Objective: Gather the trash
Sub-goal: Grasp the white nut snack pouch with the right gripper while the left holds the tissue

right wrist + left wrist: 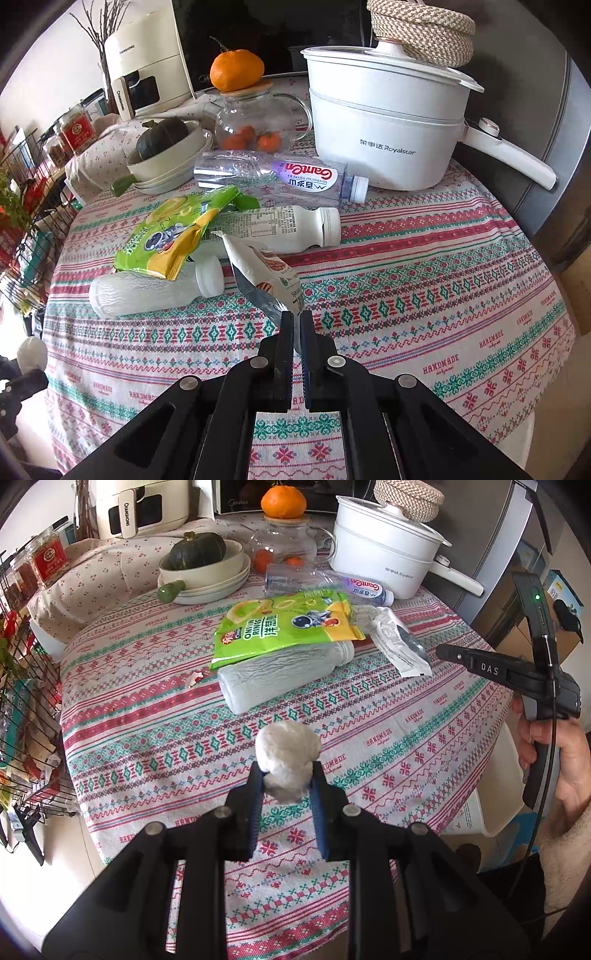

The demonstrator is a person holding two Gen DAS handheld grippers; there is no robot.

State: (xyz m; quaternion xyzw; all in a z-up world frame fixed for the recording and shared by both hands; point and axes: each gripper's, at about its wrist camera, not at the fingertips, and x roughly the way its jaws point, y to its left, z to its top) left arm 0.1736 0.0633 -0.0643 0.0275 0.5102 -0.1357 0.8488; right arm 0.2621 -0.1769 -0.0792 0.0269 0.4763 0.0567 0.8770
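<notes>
Two grippers are at work: the left gripper [287, 775] pinches a crumpled white tissue wad [288, 760] between its fingertips, lifted over the patterned tablecloth [147, 738], while the right gripper [296, 325] has its jaws drawn to a narrow slit, apparently nipping the near edge of a white foil wrapper [264, 280] that runs straight ahead of it. Still ahead of both lie a green snack bag [280, 627], a frosted bottle [280, 679] beneath it, a white bottle [280, 229] and a clear bottle [273, 175] farther back. To do this well, I judge the left grip should stay firm and level until the wad is over the bin, and the right should confirm its bite before lifting, since slick foil may slip out.
</notes>
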